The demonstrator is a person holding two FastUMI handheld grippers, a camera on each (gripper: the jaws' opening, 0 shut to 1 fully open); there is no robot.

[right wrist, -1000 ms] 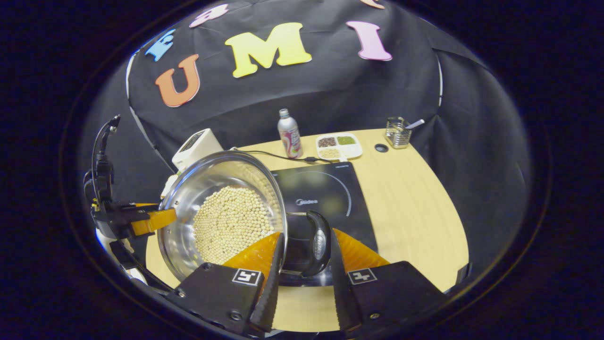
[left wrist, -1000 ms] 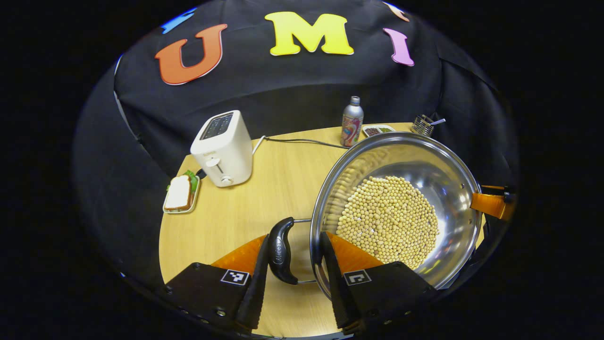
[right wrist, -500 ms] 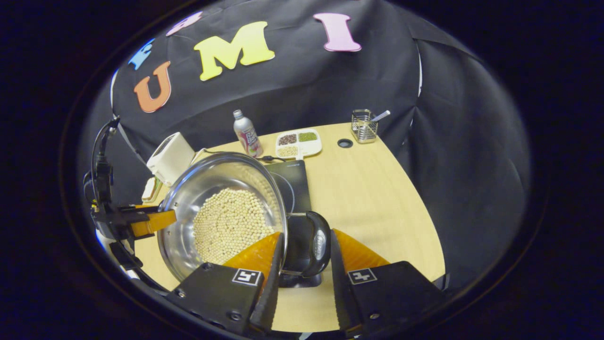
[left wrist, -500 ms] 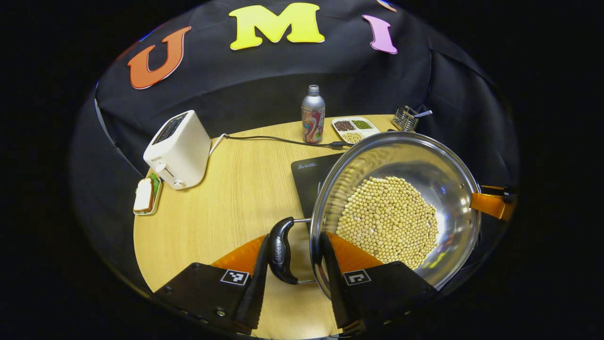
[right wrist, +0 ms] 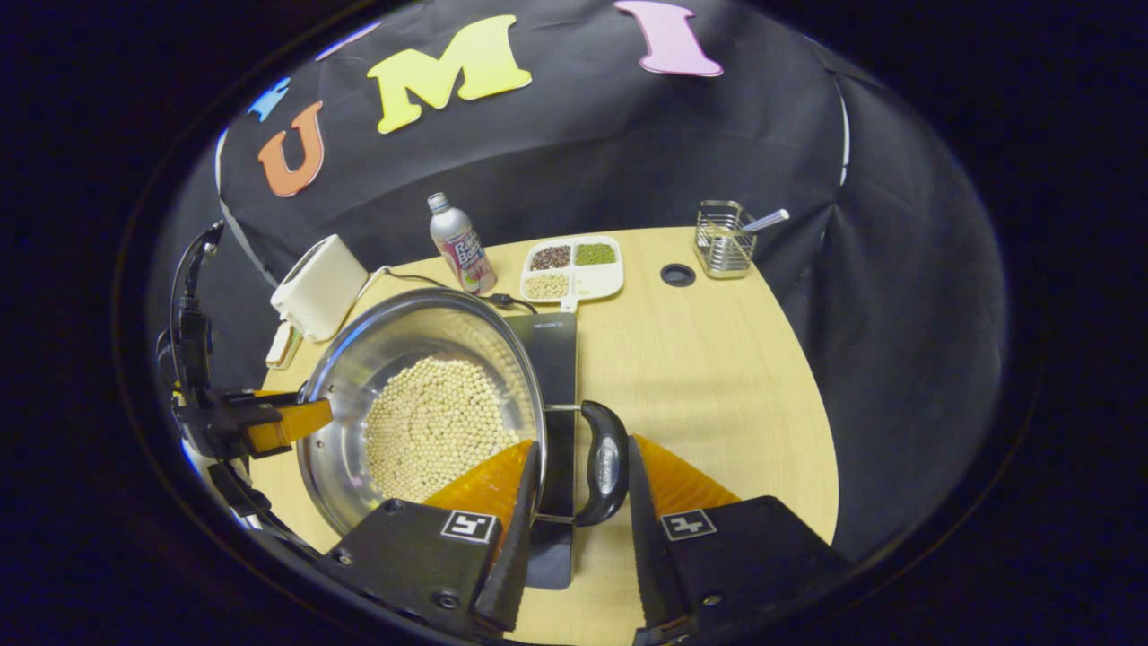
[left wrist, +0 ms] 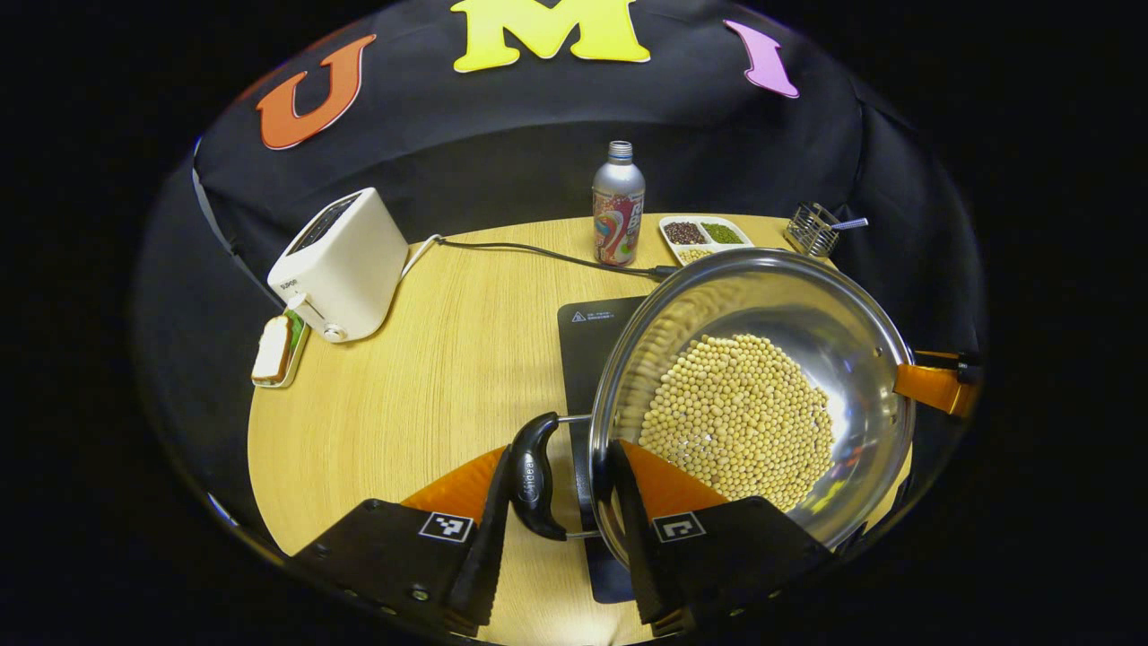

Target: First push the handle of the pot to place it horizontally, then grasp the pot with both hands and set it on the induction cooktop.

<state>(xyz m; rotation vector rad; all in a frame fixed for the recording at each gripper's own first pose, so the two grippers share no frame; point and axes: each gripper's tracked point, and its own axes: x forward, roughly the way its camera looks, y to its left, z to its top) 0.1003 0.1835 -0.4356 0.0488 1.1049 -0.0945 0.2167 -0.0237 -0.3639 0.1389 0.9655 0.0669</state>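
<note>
From the left gripper view, the pot (left wrist: 753,395) sits at centre-right over the induction cooktop (left wrist: 587,341), whose bare corner lies at its nine o'clock. Soybeans (left wrist: 740,422) lie in the pot. The toaster (left wrist: 339,265) stands at ten o'clock on the table (left wrist: 448,359), with a sandwich plate (left wrist: 276,350) just beside it — toward eight o'clock of the toaster. A bottle (left wrist: 618,213) stands at twelve o'clock, the divided dish (left wrist: 704,235) just right of it, and the wire holder (left wrist: 812,231) at one o'clock. A cable (left wrist: 529,253) runs from toaster toward the cooktop — passing before the bottle.

From the right gripper view, a table hole (right wrist: 678,274) lies between dish and holder.
</note>
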